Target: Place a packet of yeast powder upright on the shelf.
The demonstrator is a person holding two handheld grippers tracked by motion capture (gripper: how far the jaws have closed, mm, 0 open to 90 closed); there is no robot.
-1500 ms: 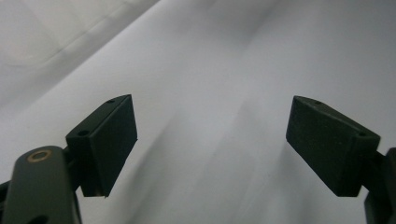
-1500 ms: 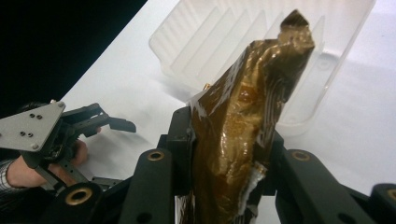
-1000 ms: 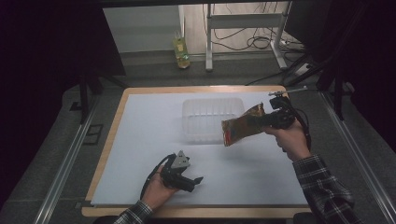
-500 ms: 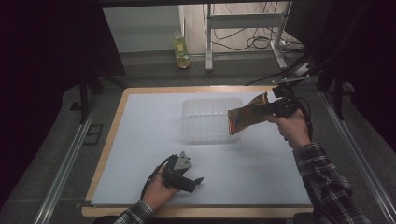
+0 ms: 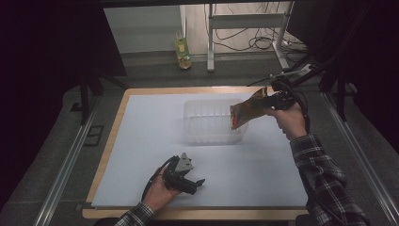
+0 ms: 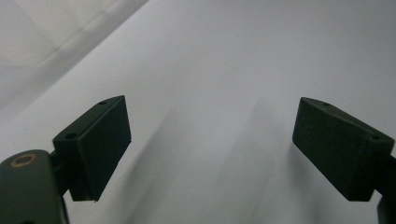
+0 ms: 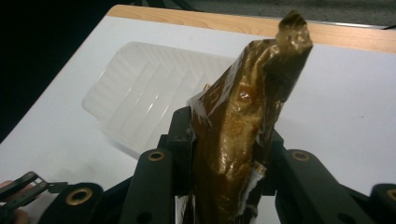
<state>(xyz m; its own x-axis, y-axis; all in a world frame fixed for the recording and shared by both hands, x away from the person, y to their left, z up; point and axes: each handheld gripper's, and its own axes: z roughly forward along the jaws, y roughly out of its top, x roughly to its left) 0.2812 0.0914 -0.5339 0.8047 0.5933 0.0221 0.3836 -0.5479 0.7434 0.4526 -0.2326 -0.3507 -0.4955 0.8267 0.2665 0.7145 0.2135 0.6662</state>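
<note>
A brown and orange snack bag (image 5: 245, 111) hangs in the air over the right end of a clear plastic tray (image 5: 207, 123). My right gripper (image 5: 269, 100) is shut on the bag's upper end, held by a hand at the right. In the right gripper view the crinkled bag (image 7: 243, 126) stands pinched between the jaws, with the ribbed tray (image 7: 140, 93) behind and to the left. My left gripper (image 5: 196, 182) rests on the white sheet near the front edge, pointing right. Its pads (image 6: 95, 144) stand wide apart with only the bare sheet between them.
A white sheet (image 5: 155, 141) covers the wooden table (image 5: 117, 122). A yellow-green bottle (image 5: 182, 49) stands on the floor beyond the far edge, near metal frame legs (image 5: 210, 37) and cables. Dark surroundings border the table.
My right gripper has carried the bag up and to the right, from in front of the tray to above its right end. The left gripper has stayed put.
</note>
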